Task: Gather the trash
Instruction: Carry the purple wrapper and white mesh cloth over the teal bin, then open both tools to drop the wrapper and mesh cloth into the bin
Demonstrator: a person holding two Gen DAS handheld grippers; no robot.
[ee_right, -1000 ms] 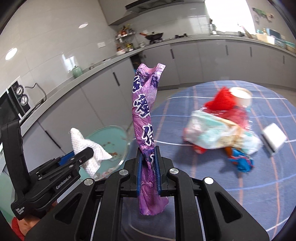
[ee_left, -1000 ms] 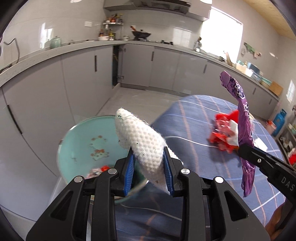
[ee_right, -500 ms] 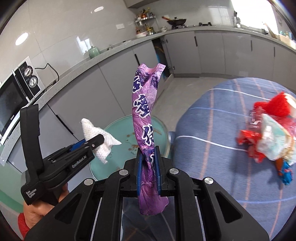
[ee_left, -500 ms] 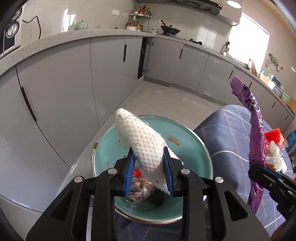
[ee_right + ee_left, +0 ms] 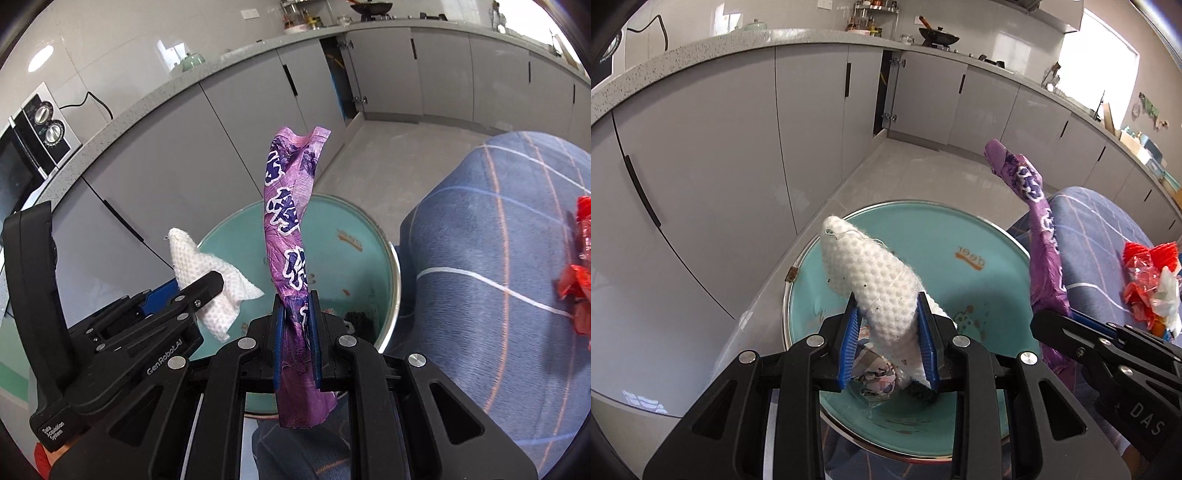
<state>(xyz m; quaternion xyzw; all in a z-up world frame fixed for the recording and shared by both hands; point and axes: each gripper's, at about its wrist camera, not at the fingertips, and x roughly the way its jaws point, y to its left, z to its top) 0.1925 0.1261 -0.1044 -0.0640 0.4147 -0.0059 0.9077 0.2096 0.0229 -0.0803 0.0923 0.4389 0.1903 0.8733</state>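
My left gripper (image 5: 888,332) is shut on a white textured wipe (image 5: 875,280) and holds it above a teal bin (image 5: 960,280) on the floor. The bin holds crumpled paper (image 5: 875,376) and a dark scrap. My right gripper (image 5: 297,332) is shut on a long purple wrapper (image 5: 291,236), upright, above the same bin (image 5: 343,266). The wipe (image 5: 207,269) and left gripper (image 5: 192,295) show at the left in the right wrist view. The purple wrapper (image 5: 1041,236) and right gripper (image 5: 1071,325) show at the right in the left wrist view.
A table with a blue striped cloth (image 5: 498,258) stands to the right of the bin, with a pile of red and white trash (image 5: 1148,280) on it. Grey kitchen cabinets (image 5: 720,155) run along the left and back. Pale floor (image 5: 399,147) lies beyond the bin.
Both grippers have swung left from the table to over the teal bin. The bin now fills the middle of both views. The grips on wipe and wrapper are unchanged.
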